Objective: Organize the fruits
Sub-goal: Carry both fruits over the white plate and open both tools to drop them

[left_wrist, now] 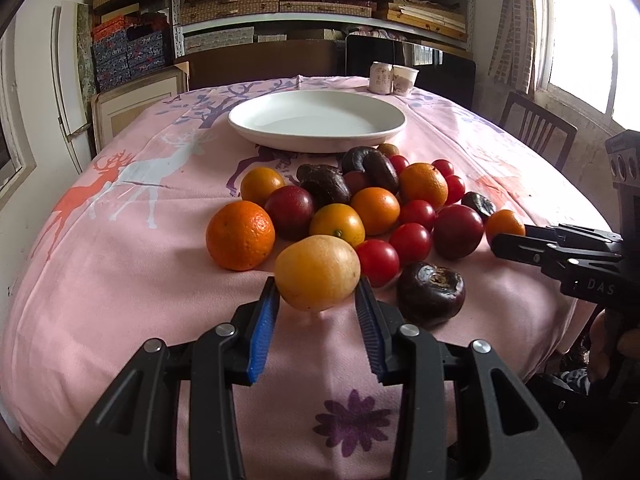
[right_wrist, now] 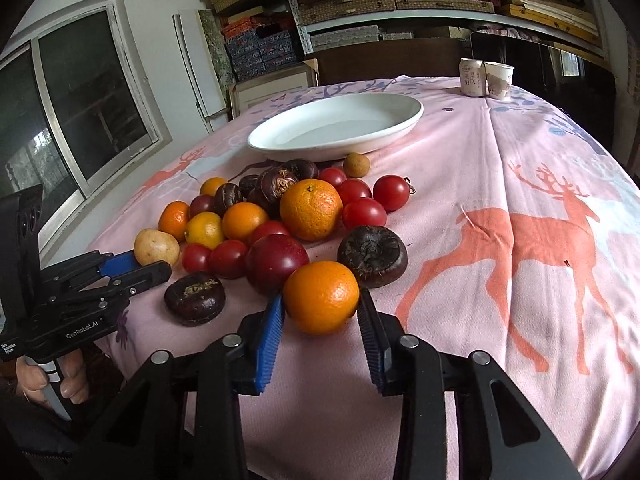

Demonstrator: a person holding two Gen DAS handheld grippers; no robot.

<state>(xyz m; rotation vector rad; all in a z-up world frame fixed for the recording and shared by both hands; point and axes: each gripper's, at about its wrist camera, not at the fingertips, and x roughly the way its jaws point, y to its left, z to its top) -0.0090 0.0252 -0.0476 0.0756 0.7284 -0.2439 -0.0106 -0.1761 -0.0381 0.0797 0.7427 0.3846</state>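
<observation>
A pile of oranges (left_wrist: 240,236), red cherry tomatoes (left_wrist: 410,242) and dark brown-purple fruits (left_wrist: 431,293) lies on the pink tablecloth, in front of an empty white plate (left_wrist: 320,145). My left gripper (left_wrist: 317,286) is shut on a yellow-tan fruit (left_wrist: 317,268) at the near edge of the pile, both blue pads against its sides. In the right wrist view my right gripper (right_wrist: 321,300) is shut on an orange (right_wrist: 321,292) at the pile's near right, beside a dark fruit (right_wrist: 372,256). The plate (right_wrist: 332,153) stands behind the pile.
A drink can (left_wrist: 379,77) and a paper cup (left_wrist: 405,79) stand at the table's far edge. A wooden chair (left_wrist: 536,128) is at the right, packed shelves behind. A person's hand (right_wrist: 60,384) holds the left gripper's handle. The cloth falls away at the near edge.
</observation>
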